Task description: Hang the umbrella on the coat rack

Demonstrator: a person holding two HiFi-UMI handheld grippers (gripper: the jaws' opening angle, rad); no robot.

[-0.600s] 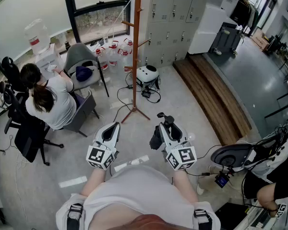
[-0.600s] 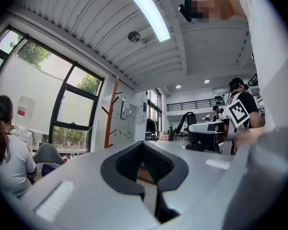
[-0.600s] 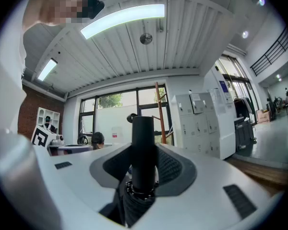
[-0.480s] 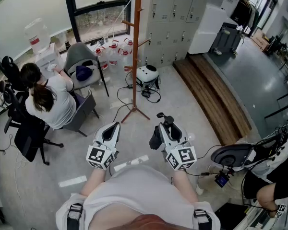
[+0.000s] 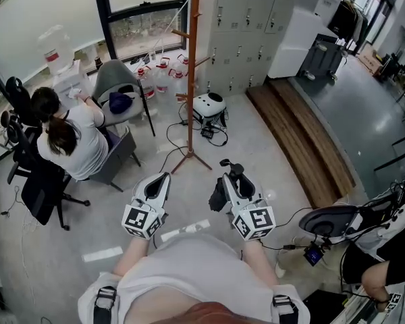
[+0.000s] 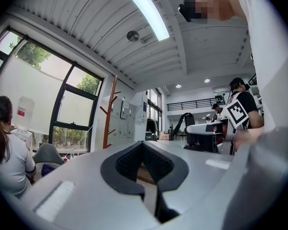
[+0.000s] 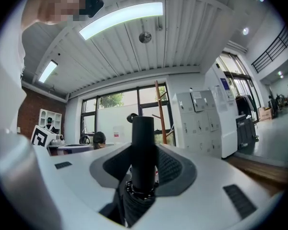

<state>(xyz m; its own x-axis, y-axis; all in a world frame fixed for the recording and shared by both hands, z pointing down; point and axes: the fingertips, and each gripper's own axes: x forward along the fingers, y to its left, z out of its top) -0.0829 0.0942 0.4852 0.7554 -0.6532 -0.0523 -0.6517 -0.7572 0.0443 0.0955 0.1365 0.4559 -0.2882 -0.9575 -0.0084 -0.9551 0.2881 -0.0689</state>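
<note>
Across the middle of the head view, a pale grey speckled floor [image 5: 256, 154] is spread out, bordered at the right by a brown wooden plank platform [image 5: 304, 140]. At the upper centre, a bank of light grey metal lockers [image 5: 246, 19] is seen against the wall, and a dark-framed window [image 5: 145, 25] lies to its left. A tall orange-brown wooden coat rack [image 5: 191, 79] with angled pegs is stood on splayed feet in front of the window, upright and reaching to the top edge of the frame. At the left edge, a seated person in a light top [image 5: 77, 144] is turned toward a desk, with a grey shell chair [image 5: 115, 79] just beyond.

Low in the centre of the frame, two white grippers with marker cubes are held side by side, both aimed up the frame toward the foot of the rack and well apart from it. The left gripper [image 5: 158, 181] is shown with its jaws brought together, and nothing is caught between them. The right gripper [image 5: 236, 181] is clamped on a black folded umbrella [image 7: 144, 143].

Seen from the right gripper view, the umbrella's smooth black cylindrical handle is stood upright between the dark ribbed pads [image 7: 170, 169], pressed from both sides. Its ringed collar and bunched black canopy are hung below the pads, at the bottom centre of that frame. The handle's top is raised above the jaw tips, and the coat rack is seen just to its right in the background.
</note>
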